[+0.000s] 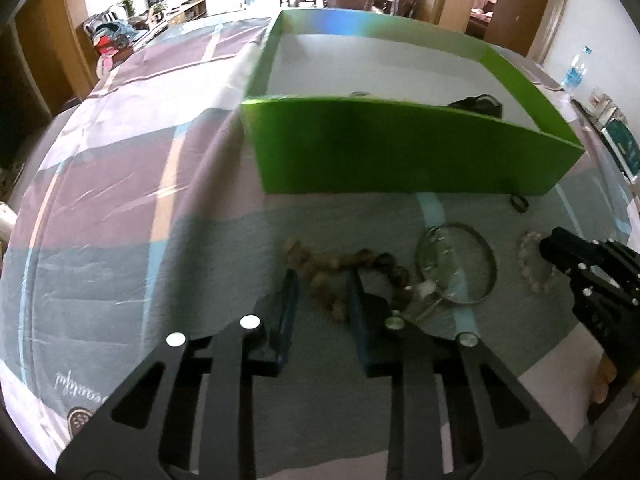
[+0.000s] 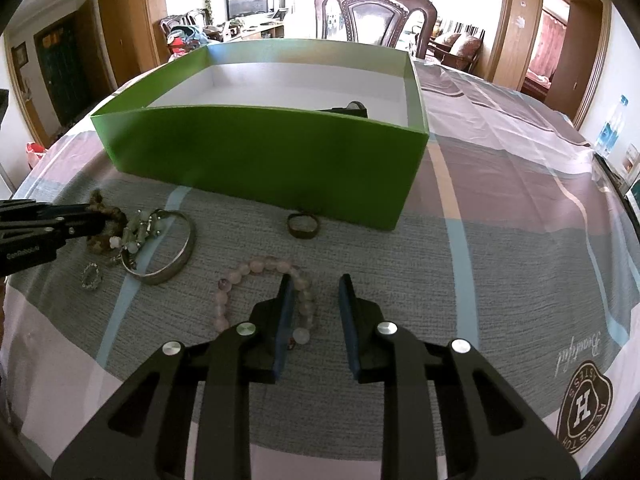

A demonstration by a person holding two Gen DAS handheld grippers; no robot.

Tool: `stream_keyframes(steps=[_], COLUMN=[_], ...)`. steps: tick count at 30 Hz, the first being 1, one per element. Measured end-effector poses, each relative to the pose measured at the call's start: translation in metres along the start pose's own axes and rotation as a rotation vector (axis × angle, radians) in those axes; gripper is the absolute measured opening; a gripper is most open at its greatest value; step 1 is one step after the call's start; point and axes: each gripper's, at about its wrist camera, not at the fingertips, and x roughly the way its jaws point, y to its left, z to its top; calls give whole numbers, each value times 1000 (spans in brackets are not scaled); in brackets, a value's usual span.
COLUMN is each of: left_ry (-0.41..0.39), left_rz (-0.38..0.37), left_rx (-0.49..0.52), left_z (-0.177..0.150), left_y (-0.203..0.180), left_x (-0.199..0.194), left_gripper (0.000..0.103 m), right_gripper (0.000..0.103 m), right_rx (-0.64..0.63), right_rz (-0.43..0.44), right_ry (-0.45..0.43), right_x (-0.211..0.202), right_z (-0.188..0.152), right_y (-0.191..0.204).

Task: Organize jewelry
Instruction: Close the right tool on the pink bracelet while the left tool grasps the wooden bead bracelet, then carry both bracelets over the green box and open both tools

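Note:
Jewelry lies on a checked tablecloth in front of an open green box [image 1: 400, 148] [image 2: 260, 152]. My left gripper [image 1: 323, 280] [image 2: 96, 220] points down at a brown bead bracelet [image 1: 328, 276] [image 2: 100, 242], its pads closed against the beads. Beside it lie a silver bangle [image 1: 494, 268] [image 2: 188, 252] and a green-and-white stone bracelet [image 2: 140, 228]. My right gripper [image 2: 316, 284] [image 1: 552, 246] stands narrowly open with nothing between its fingers; a pink bead bracelet [image 2: 256, 268] [image 1: 528, 264] lies partly under its left finger. A dark ring [image 2: 302, 234] [image 1: 520, 202] rests by the box wall.
A dark item [image 2: 352, 107] [image 1: 476, 102] lies inside the box, mostly hidden by the near wall. A small sparkling ring [image 2: 86, 282] sits near the bangle. A carved chair [image 2: 376, 12] stands beyond the table, and a water bottle [image 2: 610, 128] at its right edge.

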Motion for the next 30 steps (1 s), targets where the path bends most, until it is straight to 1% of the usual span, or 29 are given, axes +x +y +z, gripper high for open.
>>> stream_keyframes(steps=[2, 4, 6, 7, 8, 9, 10, 13, 17, 21, 25, 28, 30], left_ry=[-4, -9, -18, -20, -20, -19, -17, -31, -91, -158, -231, -268, -285], left_rz=[-5, 6, 24, 20, 12, 8, 3, -10, -33, -50, -56, -50, -44], left_rx=[4, 21, 40, 42, 43, 38, 31, 16, 18, 35, 59, 80, 96], left_z=[0, 1, 0, 0, 0, 0, 0, 0, 1, 5, 11, 16, 21], left_y=[0, -5, -9, -9, -9, -8, -7, -3, -3, -2, -2, -5, -7], left_x=[-1, 0, 1, 1, 1, 0, 0, -7, -31, -62, -96, -114, -123], left_gripper=[29, 32, 32, 30, 21, 14, 8, 8, 8, 8, 8, 8, 8], right_gripper=[25, 25, 25, 22, 17, 8, 8, 8, 8, 8, 8, 8, 8], right_rx=[-1, -3, -4, -7, -9, -9, -8, 14, 50, 59, 36, 3, -10], right_rz=[-1, -3, -4, 2, 15, 26, 24, 36, 36, 30, 32, 36, 47], right_ry=[-1, -1, -1, 0, 3, 5, 5, 2, -42, -79, -120, -162, -174], right_x=[0, 0, 0, -1, -1, -1, -1, -3, -16, -35, -57, -75, -82], right_z=[0, 0, 0, -1, 0, 0, 1, 2, 8, 15, 25, 39, 47], right_y=[0, 1, 1, 1, 1, 2, 2, -2, -9, -9, -4, 1, 3])
